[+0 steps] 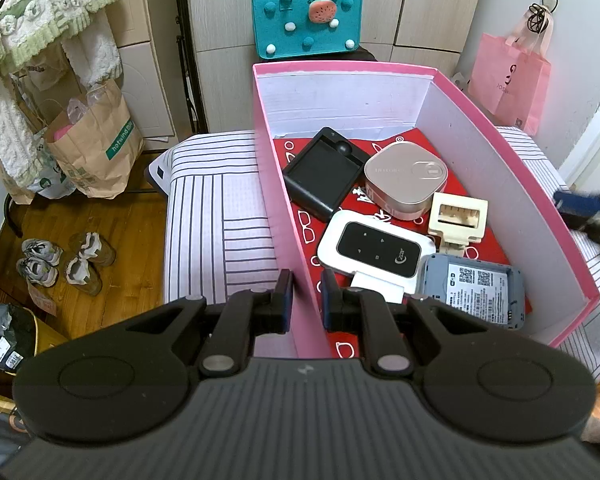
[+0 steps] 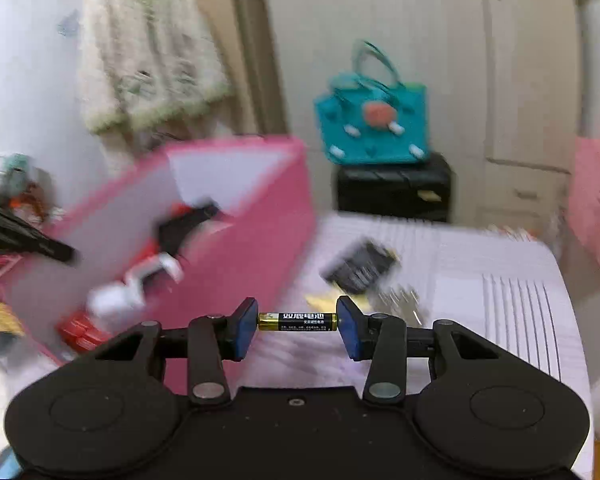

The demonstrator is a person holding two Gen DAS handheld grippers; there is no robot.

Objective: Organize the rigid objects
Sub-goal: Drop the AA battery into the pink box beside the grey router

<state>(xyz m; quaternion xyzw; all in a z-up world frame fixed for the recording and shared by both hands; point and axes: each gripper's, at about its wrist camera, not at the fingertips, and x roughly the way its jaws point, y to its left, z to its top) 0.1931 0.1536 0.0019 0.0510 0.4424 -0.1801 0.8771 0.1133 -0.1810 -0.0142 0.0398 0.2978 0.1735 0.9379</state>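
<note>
Right wrist view: my right gripper (image 2: 297,322) pinches a battery (image 2: 297,321) end to end, one blue pad on each terminal, so the cell lies crosswise between the fingers and clear of the striped bedding (image 2: 500,280) below; the frame is smeared by motion, and the pink box (image 2: 256,240) sits to the left with its near wall facing me; a dark ribbed object (image 2: 360,266) and what may be keys lie blurred on the bedding just beyond the battery, too soft to identify.

Left wrist view: my left gripper (image 1: 303,298) straddles the box's left wall (image 1: 280,208), one finger outside and one inside, closed down on the cardboard as far as I can judge, most likely to steady the box while the other hand loads it; inside, on a red patterned liner (image 1: 452,184), lie a black tray (image 1: 324,172), a rose-gold case (image 1: 406,178), a cream clip (image 1: 458,216), a white pocket router (image 1: 376,252) and a grey device with its label up (image 1: 474,286), packed close and partly overlapping.

I judge the battery is bound for the box; the free spots look to be the far corners of the liner.
</note>
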